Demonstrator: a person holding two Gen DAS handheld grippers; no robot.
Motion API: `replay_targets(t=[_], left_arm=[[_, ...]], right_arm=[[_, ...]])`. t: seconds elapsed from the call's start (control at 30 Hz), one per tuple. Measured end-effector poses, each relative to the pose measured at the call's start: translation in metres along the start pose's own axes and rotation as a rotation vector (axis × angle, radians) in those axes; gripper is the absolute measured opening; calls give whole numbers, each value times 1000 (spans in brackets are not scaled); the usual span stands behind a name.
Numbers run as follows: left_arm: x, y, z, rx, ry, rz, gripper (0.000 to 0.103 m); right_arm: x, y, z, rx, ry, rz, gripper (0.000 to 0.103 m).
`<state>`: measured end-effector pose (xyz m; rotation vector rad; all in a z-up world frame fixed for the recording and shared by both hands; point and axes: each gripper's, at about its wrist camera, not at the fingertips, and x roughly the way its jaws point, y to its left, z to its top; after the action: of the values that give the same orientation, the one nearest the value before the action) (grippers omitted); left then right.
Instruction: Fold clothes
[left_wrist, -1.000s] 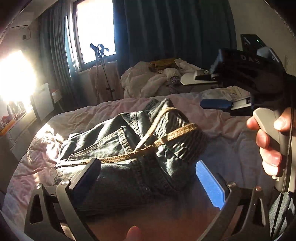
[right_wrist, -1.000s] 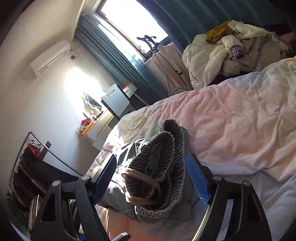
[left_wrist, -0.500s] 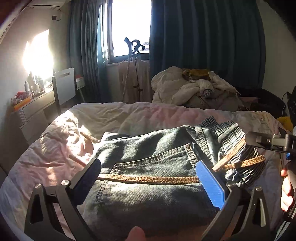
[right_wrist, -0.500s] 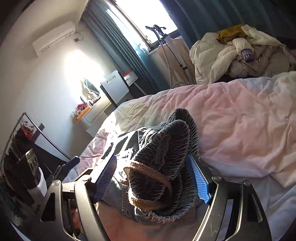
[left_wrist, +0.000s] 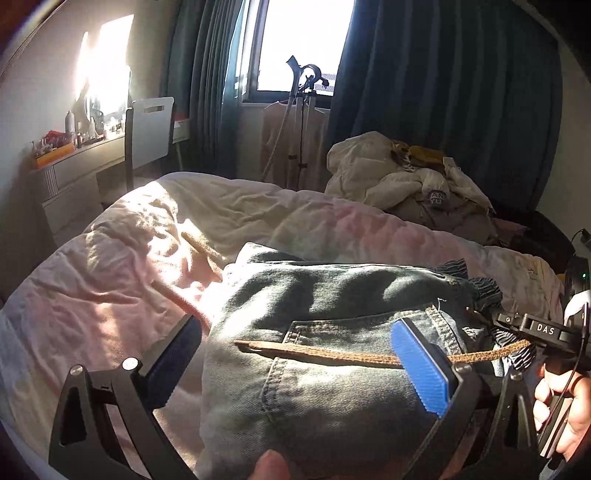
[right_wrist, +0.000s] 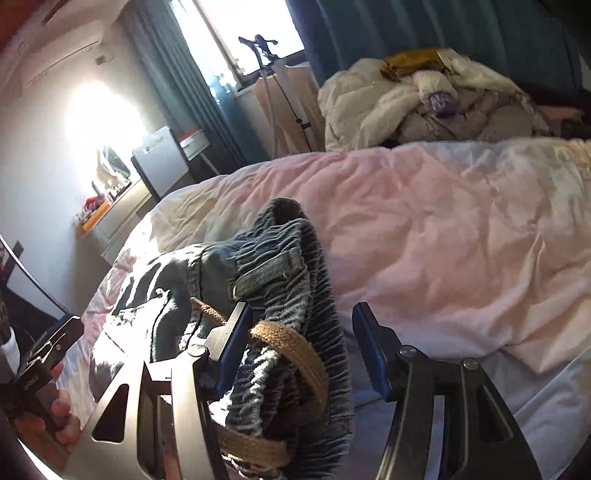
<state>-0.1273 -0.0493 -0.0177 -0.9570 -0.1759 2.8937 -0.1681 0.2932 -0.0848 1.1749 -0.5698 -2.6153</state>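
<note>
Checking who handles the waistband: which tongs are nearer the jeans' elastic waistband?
Right. The right tongs straddle the elastic waistband, closing around it. The left tongs sit over the back pocket, further along.

Faded blue jeans (left_wrist: 332, 369), tan drawstring (right_wrist: 295, 347), pale pink duvet (right_wrist: 443, 229).

One pair of denim jeans (left_wrist: 332, 369) with one tan drawstring (left_wrist: 332, 355), at six o'clock on one pink duvet (left_wrist: 110, 277). Two grippers (left_wrist: 295, 365) (right_wrist: 303, 354). One clothes pile (left_wrist: 417, 184) at two o'clock. One chair (left_wrist: 149, 129).
</note>
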Motion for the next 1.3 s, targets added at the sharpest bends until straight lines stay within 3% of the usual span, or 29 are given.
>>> replay_targets(t=[0.2, 0.33, 0.43, 0.7, 0.77, 0.9, 0.97, 1.13, 1.3], left_arm=[[10, 27, -4, -111, 48, -36, 103], [10, 38, -12, -154, 75, -48, 103], [15, 45, -17, -184, 108, -59, 103], [24, 59, -30, -233, 171, -31, 103], [30, 65, -32, -255, 195, -29, 103], [45, 78, -36, -341, 251, -102, 103], [52, 82, -39, -381, 274, -134, 103], [58, 84, -43, -395, 311, -150, 103], [67, 86, -47, -394, 345, -163, 103]], right_arm=[[-2, -16, -3, 129, 9, 98, 57], [-28, -22, -16, 227, 2, 173, 71], [-41, -23, -30, 265, 24, 172, 79], [-15, -19, -47, 278, 201, 197, 81], [-7, -18, -47, 274, 211, 194, 84], [9, -20, -46, 281, 212, 217, 92], [24, -21, -47, 312, 233, 276, 93], [36, -3, -43, 227, 232, 277, 102], [46, -2, -42, 192, 218, 275, 102]])
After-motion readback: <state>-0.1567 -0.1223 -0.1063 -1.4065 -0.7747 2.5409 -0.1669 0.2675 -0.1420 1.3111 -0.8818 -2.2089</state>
